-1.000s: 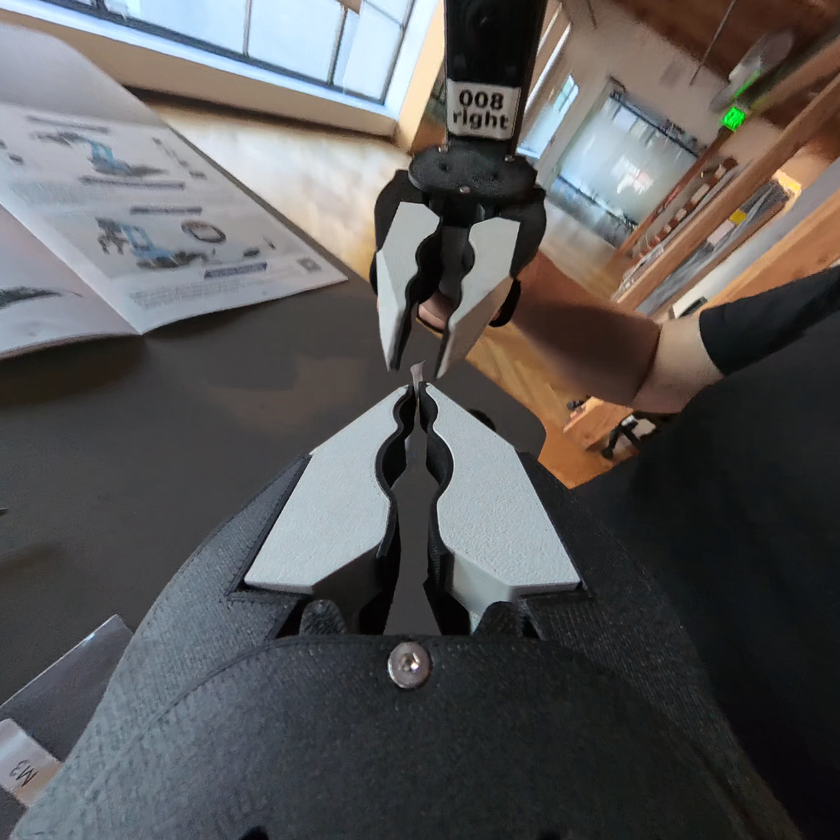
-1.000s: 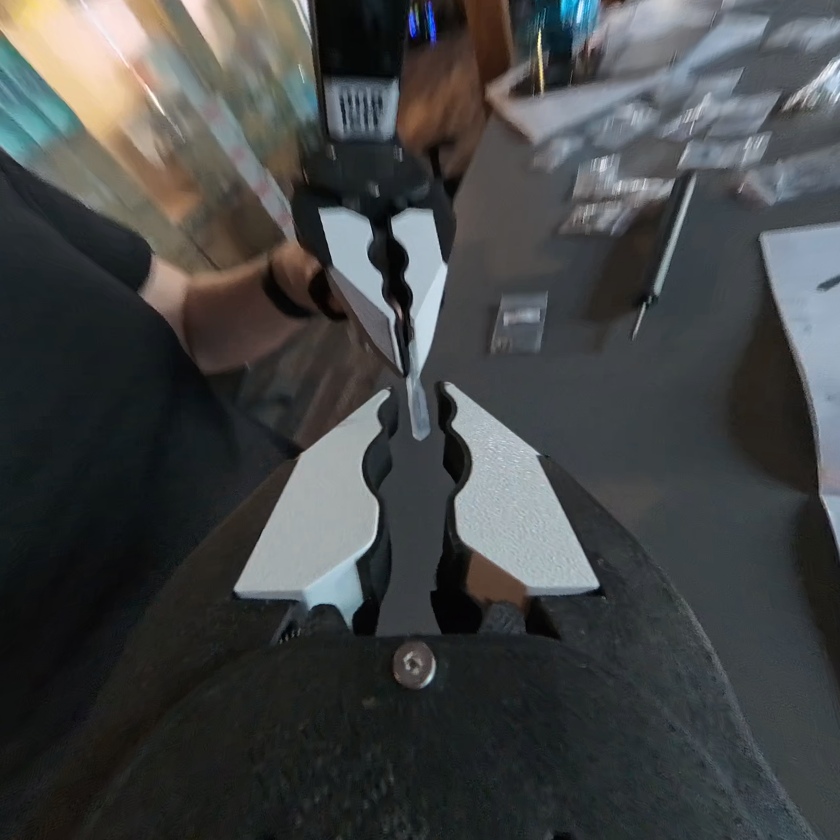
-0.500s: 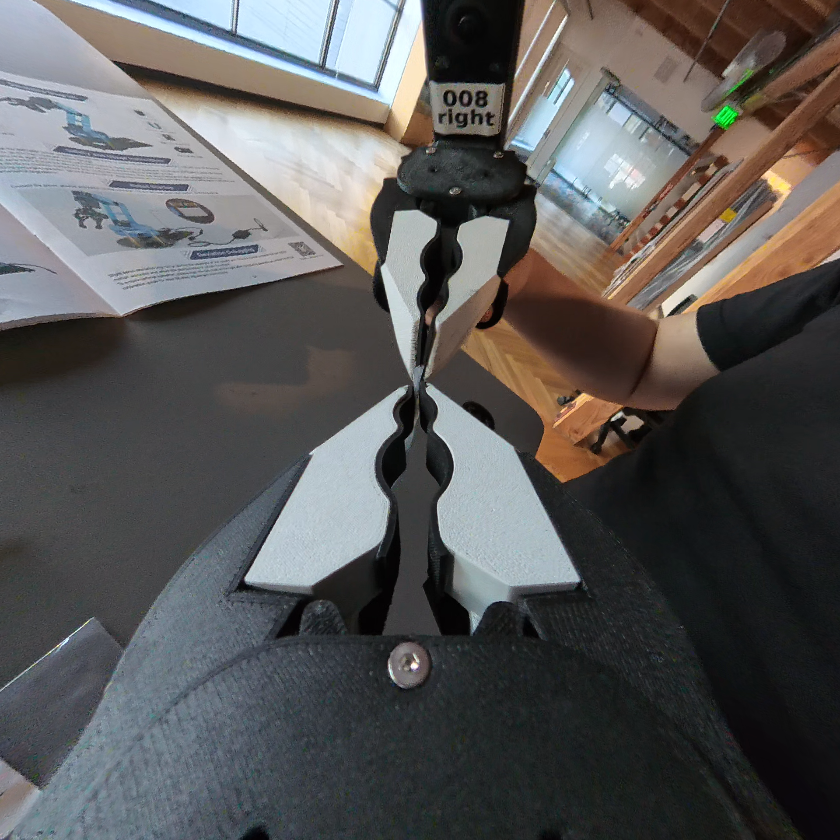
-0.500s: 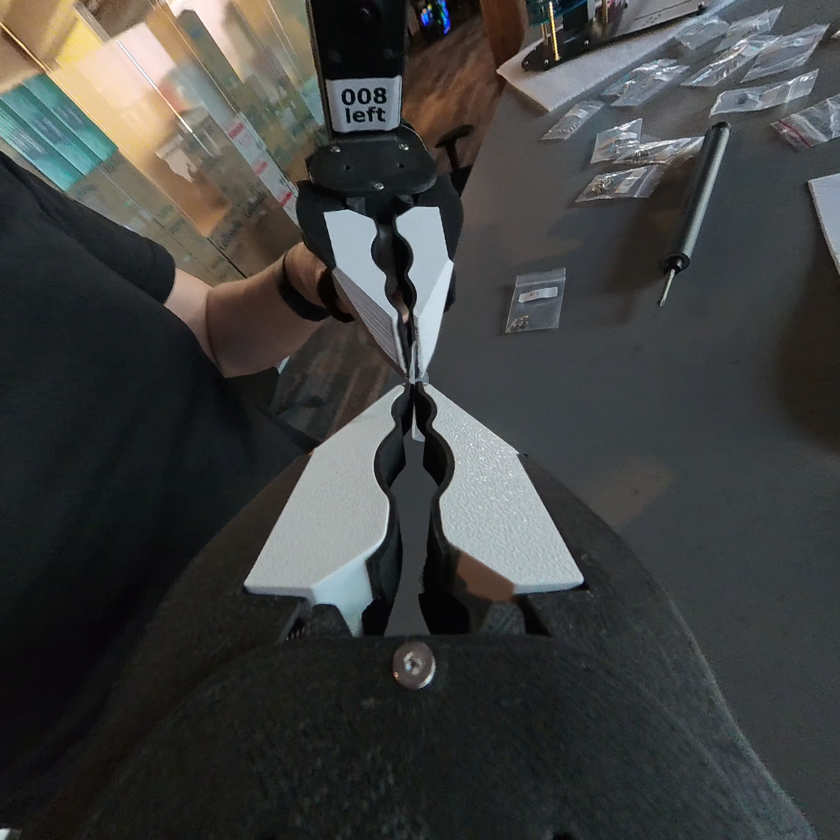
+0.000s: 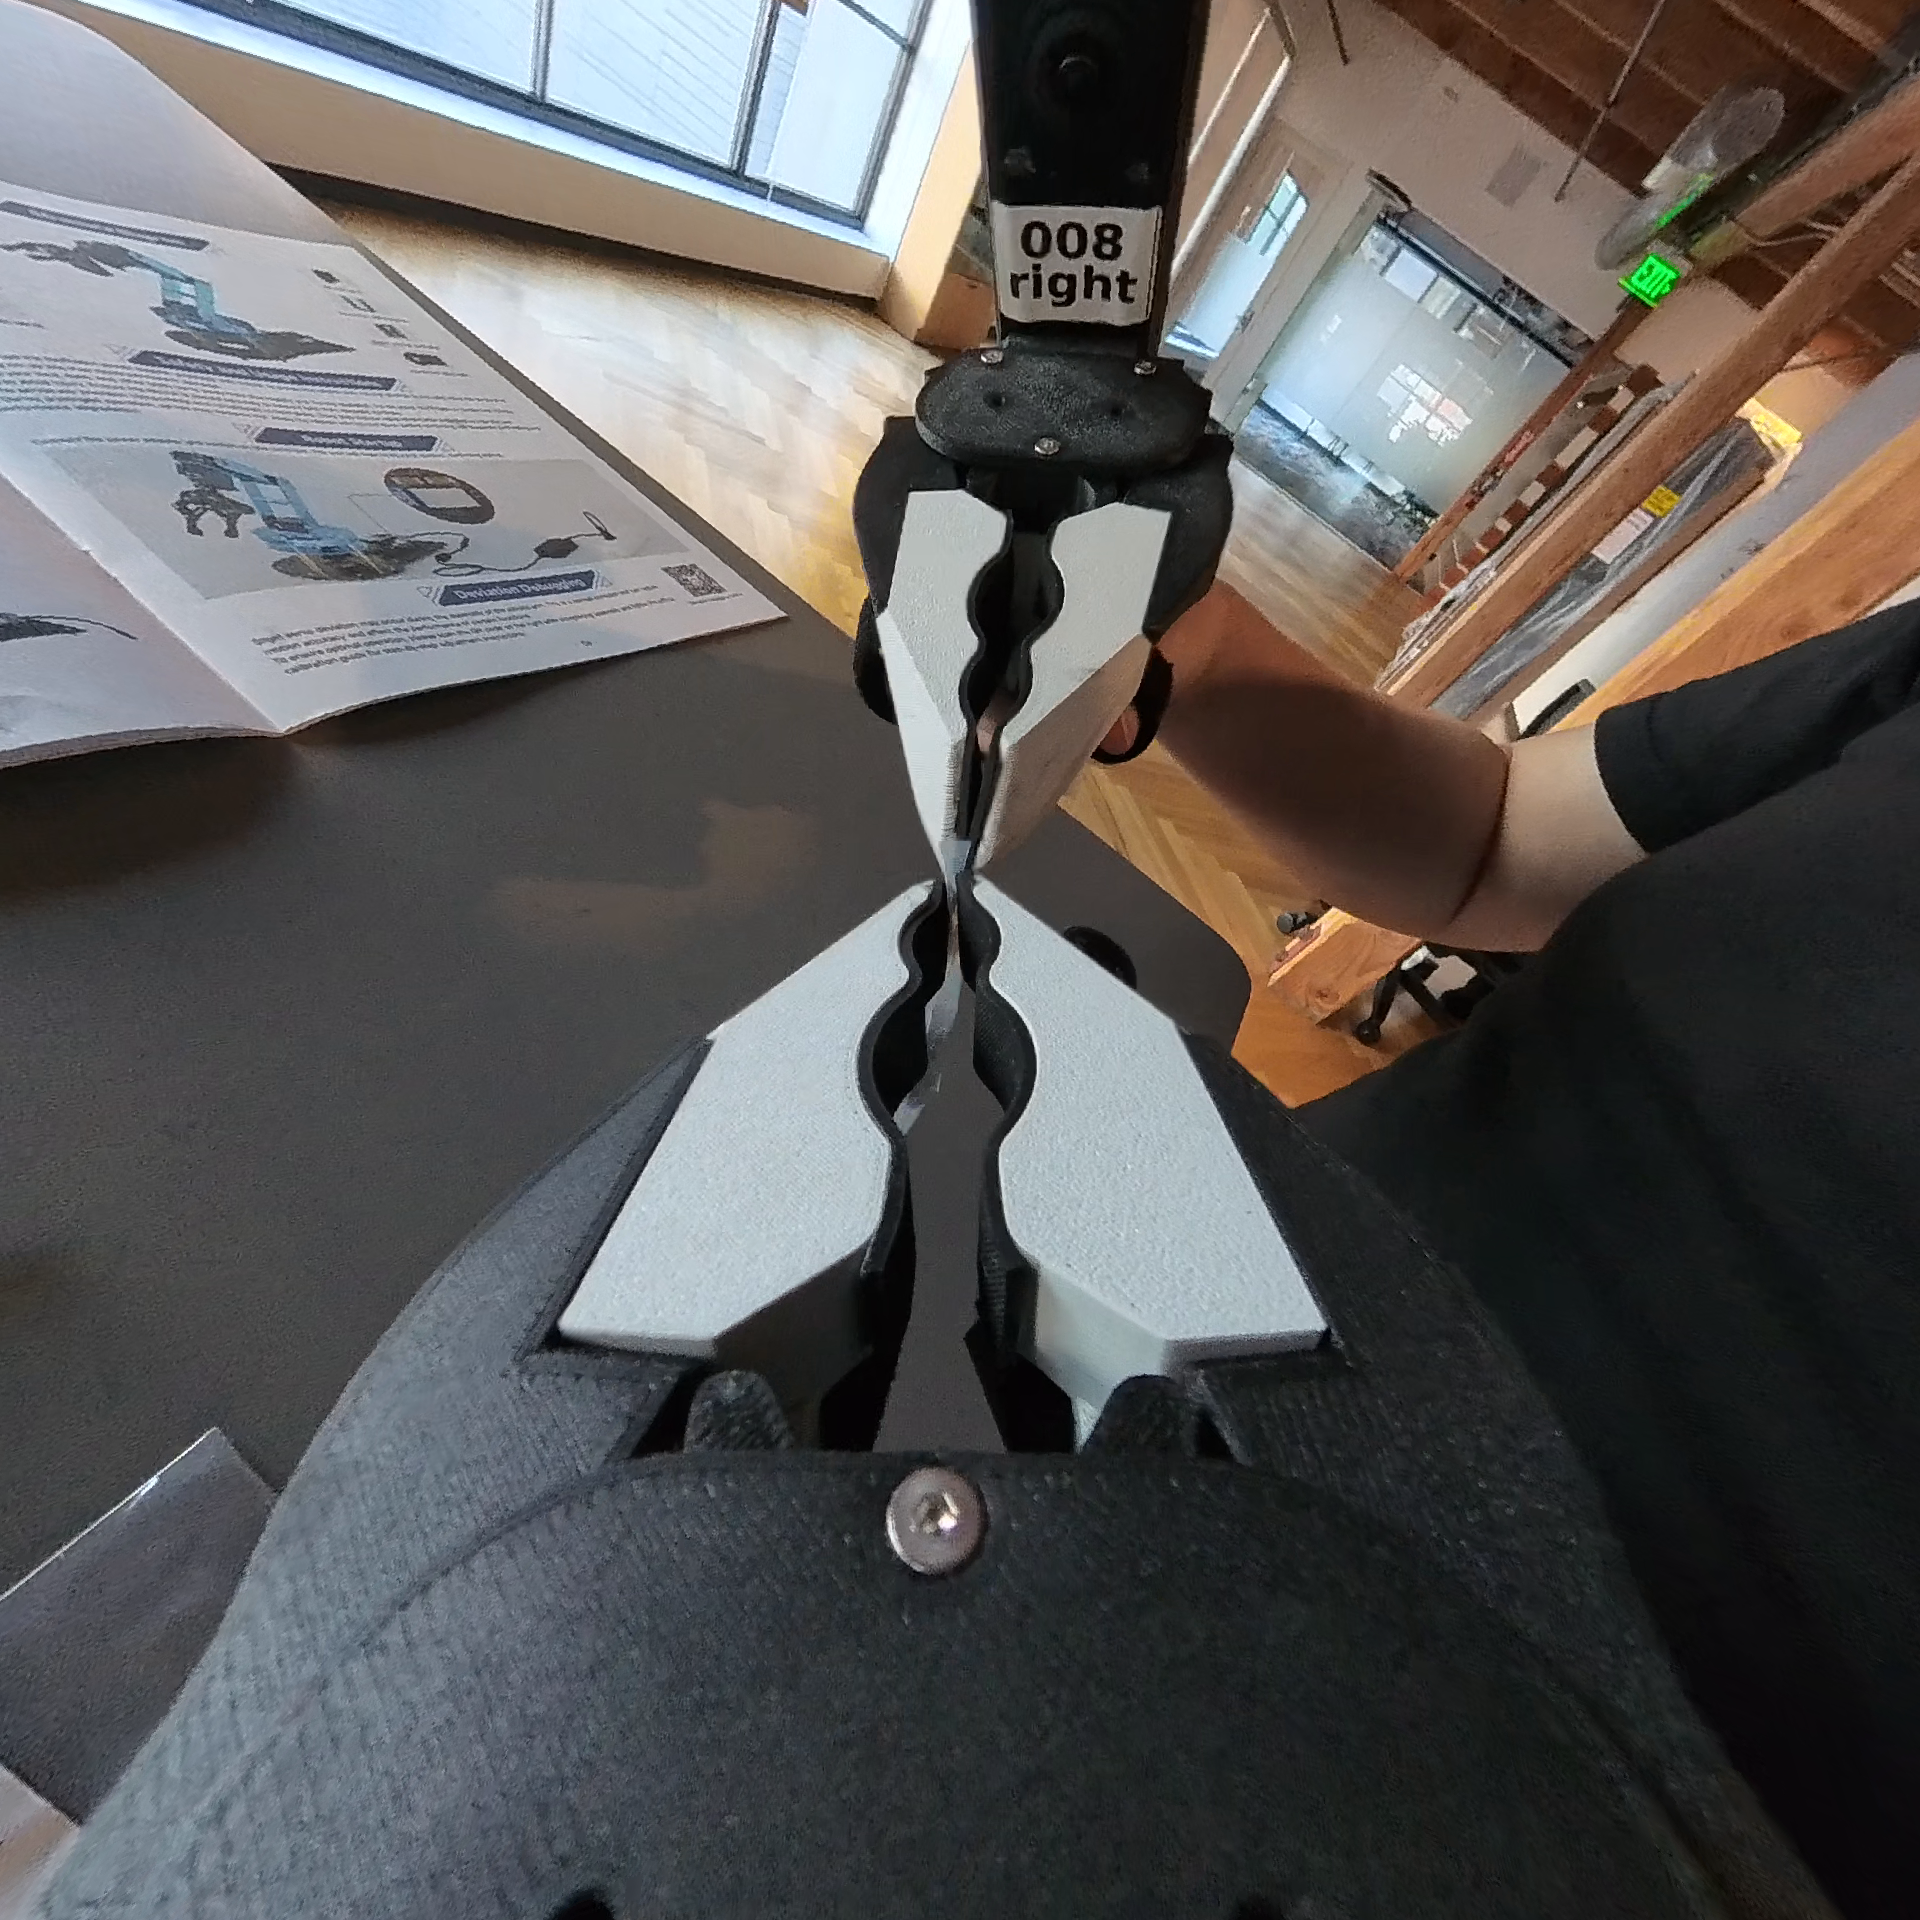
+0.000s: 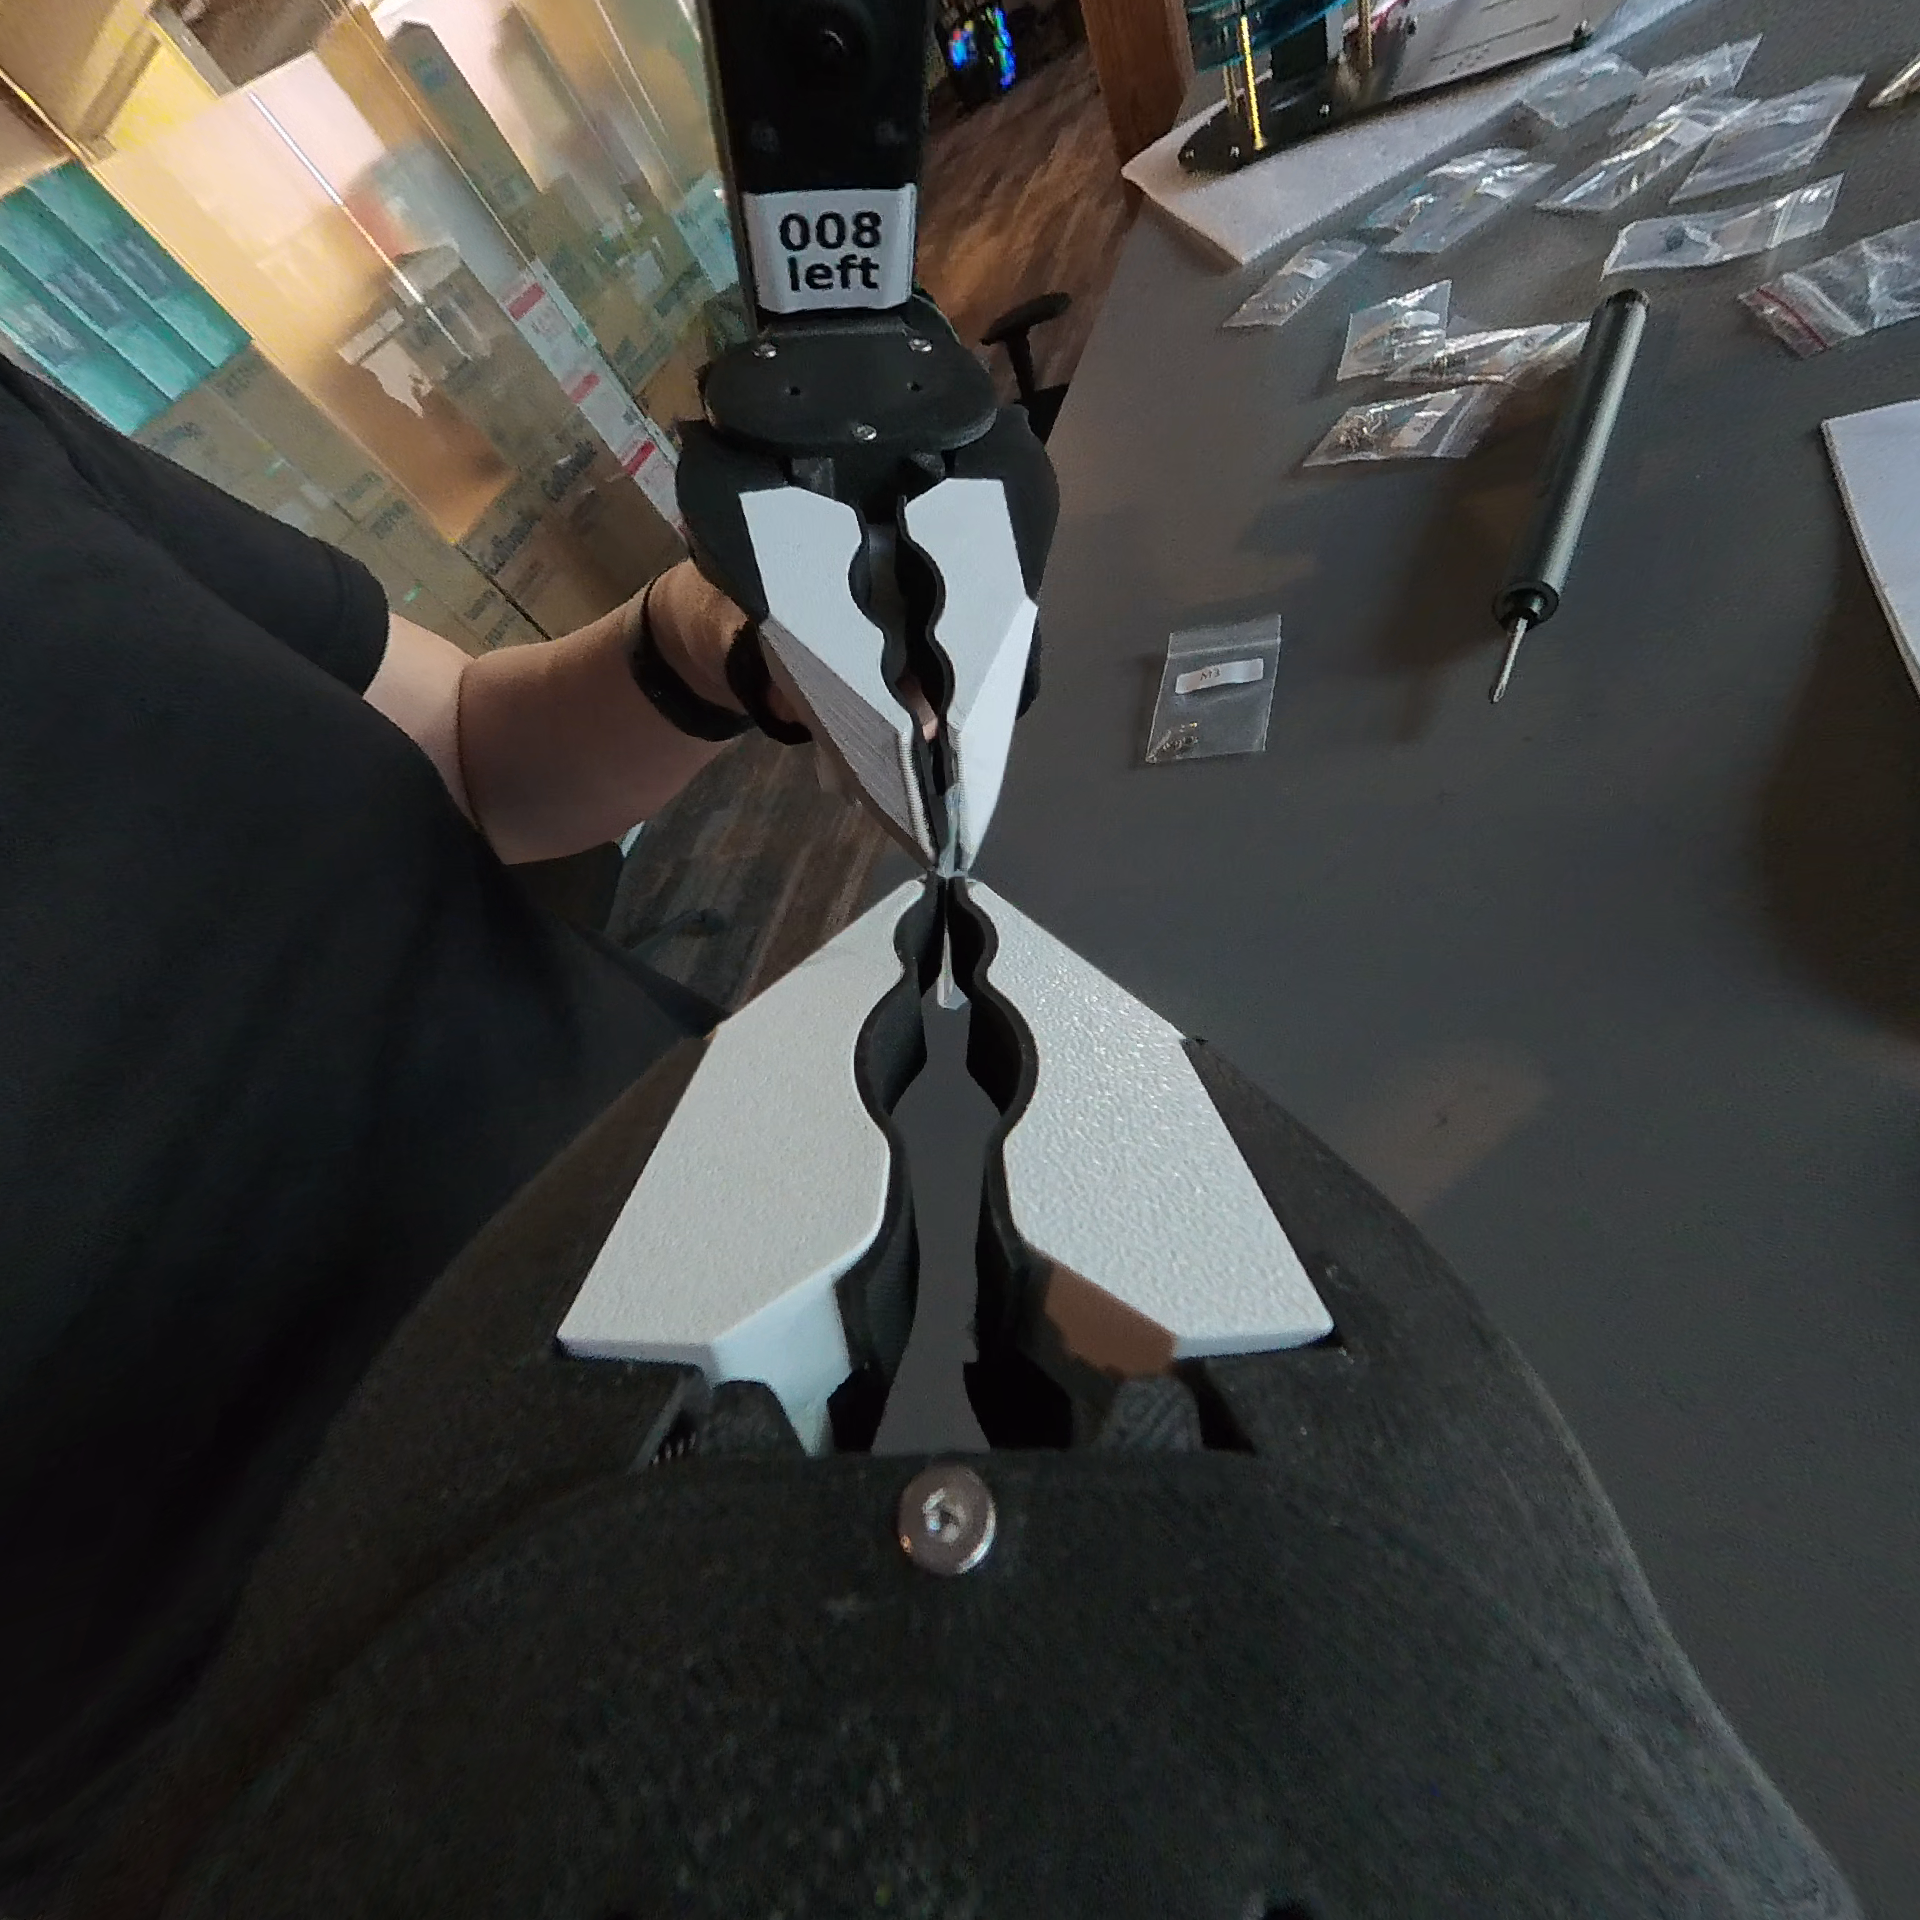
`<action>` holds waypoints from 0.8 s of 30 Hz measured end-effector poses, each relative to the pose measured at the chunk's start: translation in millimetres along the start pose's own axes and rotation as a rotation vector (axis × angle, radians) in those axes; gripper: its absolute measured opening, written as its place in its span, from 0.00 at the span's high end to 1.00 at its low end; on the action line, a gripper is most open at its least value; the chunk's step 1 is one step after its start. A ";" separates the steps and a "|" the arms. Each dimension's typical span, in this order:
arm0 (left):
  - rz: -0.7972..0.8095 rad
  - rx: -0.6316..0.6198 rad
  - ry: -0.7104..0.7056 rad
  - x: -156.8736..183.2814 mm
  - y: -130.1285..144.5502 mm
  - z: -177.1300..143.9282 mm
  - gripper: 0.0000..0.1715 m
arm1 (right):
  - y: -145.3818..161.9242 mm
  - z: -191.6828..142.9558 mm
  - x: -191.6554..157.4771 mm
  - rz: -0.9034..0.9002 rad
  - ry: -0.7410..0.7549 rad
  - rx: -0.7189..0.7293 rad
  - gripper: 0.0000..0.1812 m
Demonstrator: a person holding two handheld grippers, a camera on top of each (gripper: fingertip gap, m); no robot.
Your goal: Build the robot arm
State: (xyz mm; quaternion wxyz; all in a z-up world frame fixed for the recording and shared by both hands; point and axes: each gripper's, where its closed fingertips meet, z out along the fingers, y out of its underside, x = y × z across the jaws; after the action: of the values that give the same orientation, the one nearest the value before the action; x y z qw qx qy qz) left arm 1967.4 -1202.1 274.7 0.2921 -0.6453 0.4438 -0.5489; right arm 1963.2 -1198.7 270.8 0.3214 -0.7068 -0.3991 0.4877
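Observation:
My left gripper [image 5: 954, 899] and my right gripper [image 6: 948, 894] meet tip to tip above the dark table [image 5: 312, 987]. Both are shut on the same small clear plastic bag [image 5: 940, 1023], seen edge-on as a thin strip between the pads. In the left wrist view the right gripper [image 5: 966, 847] points down at mine. In the right wrist view the left gripper [image 6: 948, 842] does the same, and the bag [image 6: 948, 977] shows as a thin sliver. What the bag holds is hidden.
An open booklet [image 5: 312, 468] lies at the far left. A small zip bag [image 6: 1216, 696], a black screwdriver [image 6: 1569, 468] and several bags of small parts [image 6: 1455, 343] lie on the table [image 6: 1455, 987]. A white foam board [image 6: 1247, 187] stands behind them. Another clear bag [image 5: 104, 1558] lies near me. The grippers are tip to tip, or close to it. The black screwdriver [image 6: 1569, 468] is about equally far from each gripper, around 25 cm.
One second ago the right gripper was open around the bag's free end. It closed on it, and both grippers now hold the bag tip to tip, almost still.

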 end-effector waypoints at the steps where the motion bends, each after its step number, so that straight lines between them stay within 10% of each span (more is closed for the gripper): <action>1: 0.007 -0.005 -0.007 -0.6 1.0 0.1 1.00 | 0.9 0.7 0.9 -0.009 0.009 -0.008 0.99; 10: 0.004 0.009 -0.208 -34.9 -1.1 -15.7 0.86 | 3.1 3.6 20.1 -0.137 0.207 -0.048 0.99; 14: -0.117 0.068 -0.212 -25.1 -15.3 -33.8 1.00 | -1.7 2.7 25.2 -0.241 0.365 -0.056 0.99; 24: -0.281 0.318 -0.230 -6.2 -41.0 -23.2 0.92 | -45.6 -10.4 7.6 -0.543 0.676 -0.063 1.00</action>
State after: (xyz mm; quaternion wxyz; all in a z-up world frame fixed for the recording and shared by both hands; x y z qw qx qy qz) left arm 1955.3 -1176.2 312.7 0.3596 -0.7049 0.2215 -0.5699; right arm 1963.2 -1171.1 309.3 0.5290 -0.7055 -0.4575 0.1145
